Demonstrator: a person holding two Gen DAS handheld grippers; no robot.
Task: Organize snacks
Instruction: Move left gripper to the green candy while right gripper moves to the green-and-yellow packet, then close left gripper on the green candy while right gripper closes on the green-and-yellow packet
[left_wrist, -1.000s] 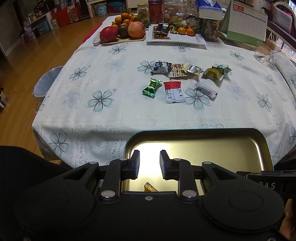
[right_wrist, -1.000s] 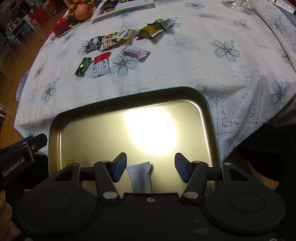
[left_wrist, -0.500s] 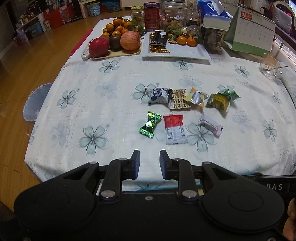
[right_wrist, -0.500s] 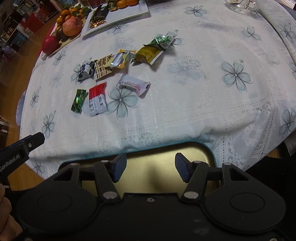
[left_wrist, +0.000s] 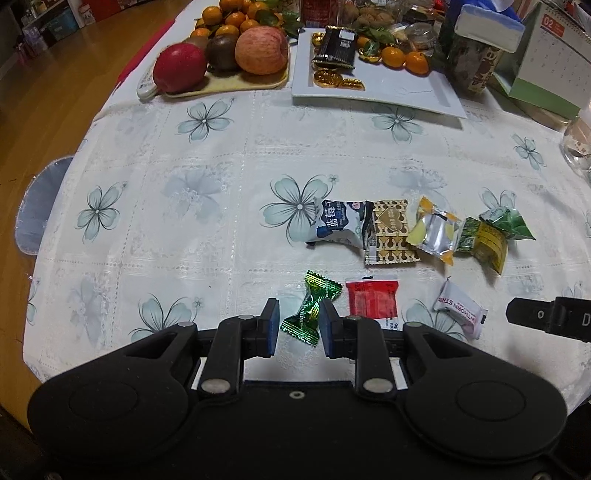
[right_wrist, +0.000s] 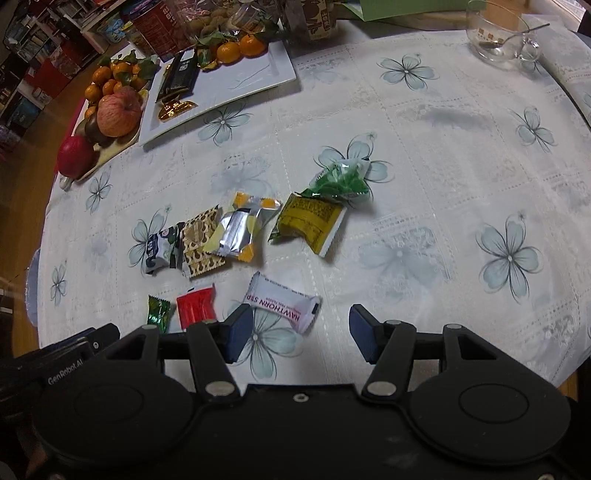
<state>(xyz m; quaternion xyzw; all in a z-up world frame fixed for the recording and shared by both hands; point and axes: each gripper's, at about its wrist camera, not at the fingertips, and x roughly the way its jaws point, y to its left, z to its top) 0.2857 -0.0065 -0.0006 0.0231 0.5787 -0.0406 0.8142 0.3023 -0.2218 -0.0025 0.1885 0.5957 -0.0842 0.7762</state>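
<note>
- Now over the floral-clothed worktop (left_wrist: 184, 229): left claw (left_wrist: 298, 326) parted, straddling the green foil twist-wrapped candy (left_wrist: 309, 308), untouched, long axis running away from it.
- Right claw (right_wrist: 301, 334) parted wider, empty; white hawthorn packet (right_wrist: 282, 301) just beyond, nearer its left finger.

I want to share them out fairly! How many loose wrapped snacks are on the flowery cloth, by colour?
Green: 2, twist candy, leafy pack
Red: 1
White: 1
Blue-white: 1
Brown patterned: 1
Silver-yellow: 1
Yellow: 1
Total: 8
</note>
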